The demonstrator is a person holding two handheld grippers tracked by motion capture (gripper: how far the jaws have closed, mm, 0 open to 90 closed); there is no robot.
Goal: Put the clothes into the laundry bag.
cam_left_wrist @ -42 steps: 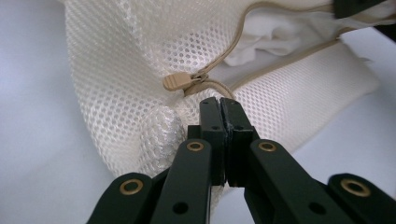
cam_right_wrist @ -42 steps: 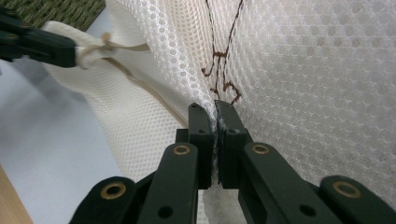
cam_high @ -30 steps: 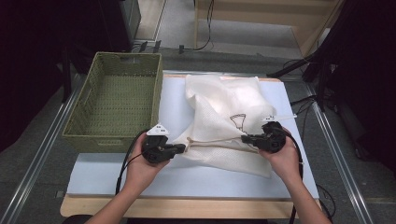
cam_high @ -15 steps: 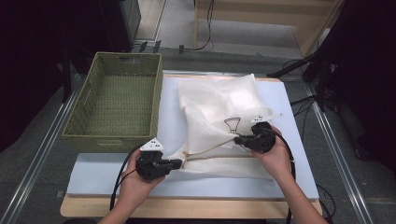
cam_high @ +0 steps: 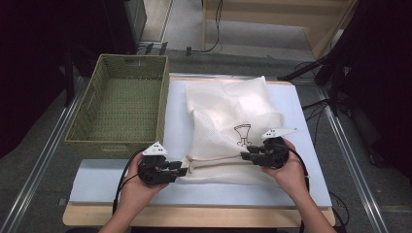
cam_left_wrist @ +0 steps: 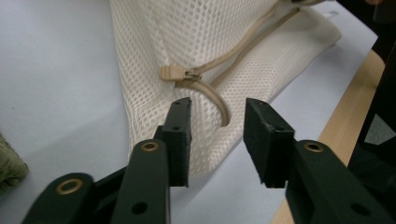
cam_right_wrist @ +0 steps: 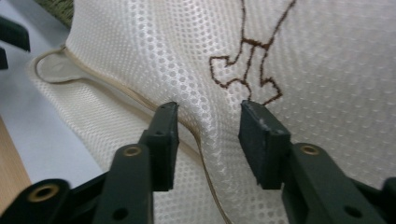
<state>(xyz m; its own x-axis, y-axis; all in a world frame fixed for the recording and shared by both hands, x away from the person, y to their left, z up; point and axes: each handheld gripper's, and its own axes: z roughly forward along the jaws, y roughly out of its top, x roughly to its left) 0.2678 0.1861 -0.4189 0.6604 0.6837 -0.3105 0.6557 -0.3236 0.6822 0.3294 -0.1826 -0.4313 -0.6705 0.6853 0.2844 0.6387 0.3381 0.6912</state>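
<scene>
A cream mesh laundry bag (cam_high: 228,111) lies on the pale blue mat (cam_high: 175,111), with a brown stitched emblem (cam_high: 241,134) near its front. My left gripper (cam_high: 183,168) is at the bag's front left corner and has just been opening. In the left gripper view its pads (cam_left_wrist: 180,135) stand apart around the mesh corner (cam_left_wrist: 187,37) and a tan zipper pull (cam_left_wrist: 172,73), without pressing. My right gripper (cam_high: 244,155) is at the front right, under the emblem (cam_right_wrist: 247,60), and has also just been opening. A loose fold of mesh (cam_right_wrist: 205,126) rises between its parted pads (cam_right_wrist: 163,140).
A green woven basket (cam_high: 116,141) stands on the left, touching the mat's edge. The wooden table edge (cam_high: 194,216) runs along the front below the mat. Metal rails flank the table, and cables lie on the floor beyond it.
Both grippers held the bag's front edge stretched between them and drew it toward the near side. Now both sets of jaws have parted and the edge rests slack on the mat.
</scene>
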